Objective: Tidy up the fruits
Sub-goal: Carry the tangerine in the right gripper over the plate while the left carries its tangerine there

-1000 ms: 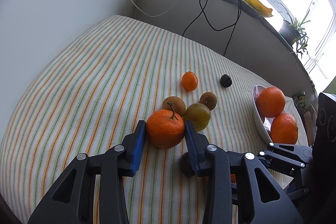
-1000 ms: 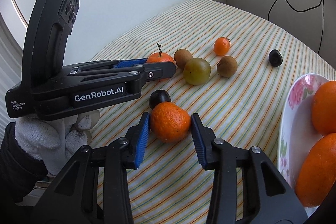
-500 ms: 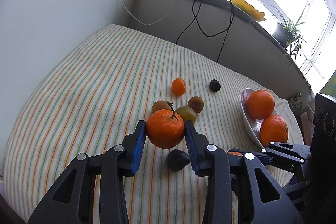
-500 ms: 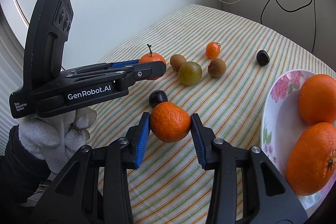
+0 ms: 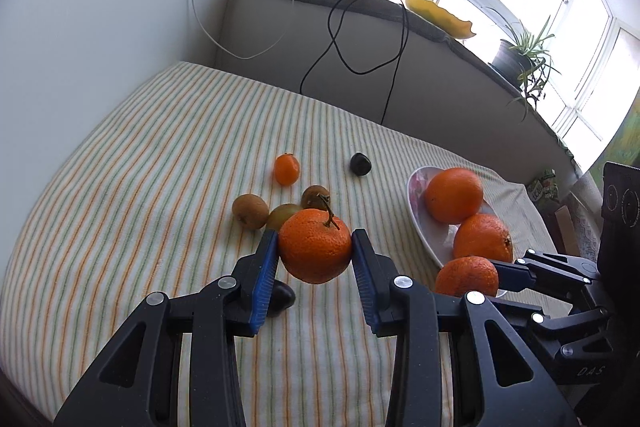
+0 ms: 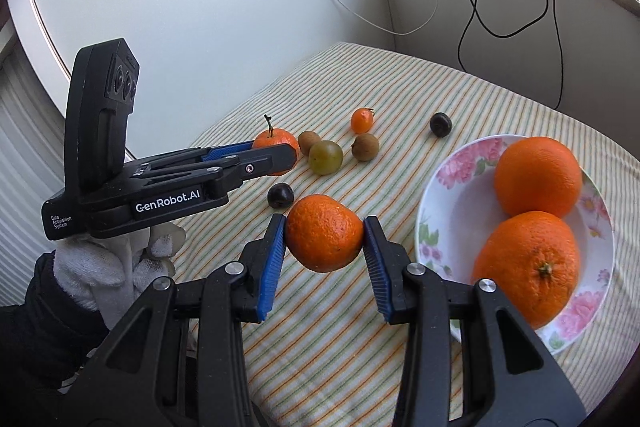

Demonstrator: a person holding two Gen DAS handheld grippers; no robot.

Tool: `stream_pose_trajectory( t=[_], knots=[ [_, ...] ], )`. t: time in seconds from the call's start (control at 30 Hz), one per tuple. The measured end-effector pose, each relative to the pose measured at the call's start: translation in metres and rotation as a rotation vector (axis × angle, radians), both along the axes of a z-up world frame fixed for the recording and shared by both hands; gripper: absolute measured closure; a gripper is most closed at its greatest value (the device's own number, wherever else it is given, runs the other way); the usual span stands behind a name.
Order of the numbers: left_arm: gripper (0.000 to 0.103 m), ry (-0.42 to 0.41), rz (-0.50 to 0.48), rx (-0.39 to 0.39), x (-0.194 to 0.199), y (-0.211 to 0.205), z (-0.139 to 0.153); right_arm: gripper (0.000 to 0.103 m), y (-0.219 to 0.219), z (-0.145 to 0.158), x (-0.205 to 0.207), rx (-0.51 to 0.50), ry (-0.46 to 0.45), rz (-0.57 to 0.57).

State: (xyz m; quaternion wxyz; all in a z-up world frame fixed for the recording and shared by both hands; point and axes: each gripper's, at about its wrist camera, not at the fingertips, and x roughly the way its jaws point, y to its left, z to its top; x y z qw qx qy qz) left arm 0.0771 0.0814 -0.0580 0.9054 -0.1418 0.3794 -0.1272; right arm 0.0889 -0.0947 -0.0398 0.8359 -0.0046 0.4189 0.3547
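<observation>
Stemmed mandarin (image 5: 315,251) is clamped between the blue pads of the left gripper (image 5: 315,255), held above the striped cloth (image 5: 160,187), with a dark plum (image 5: 280,301) under the left finger and the small brown and green fruits just beyond the fingertips. Second mandarin (image 6: 324,233) is pinched between the right gripper (image 6: 324,239) fingers, off the cloth. The floral plate (image 6: 452,187) with two oranges (image 6: 538,177) sits just right of the right finger; another dark plum (image 6: 441,124) lies further ahead.
</observation>
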Motion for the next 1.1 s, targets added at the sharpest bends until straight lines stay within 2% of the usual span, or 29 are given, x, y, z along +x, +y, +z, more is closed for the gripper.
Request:
stream_pose_trajectory(
  t=[0.63,1.1],
  knots=[
    [0.068,-0.012,-0.127,-0.017,0.001,-0.068,0.012,0.062,-0.082,0.018,0.005,0.026,-0.033,-0.162],
    [0.068,-0.003,-0.19,-0.001,0.012,-0.111,0.011,0.062,-0.131,0.012,0.012,0.009,-0.031,-0.254]
  ],
)
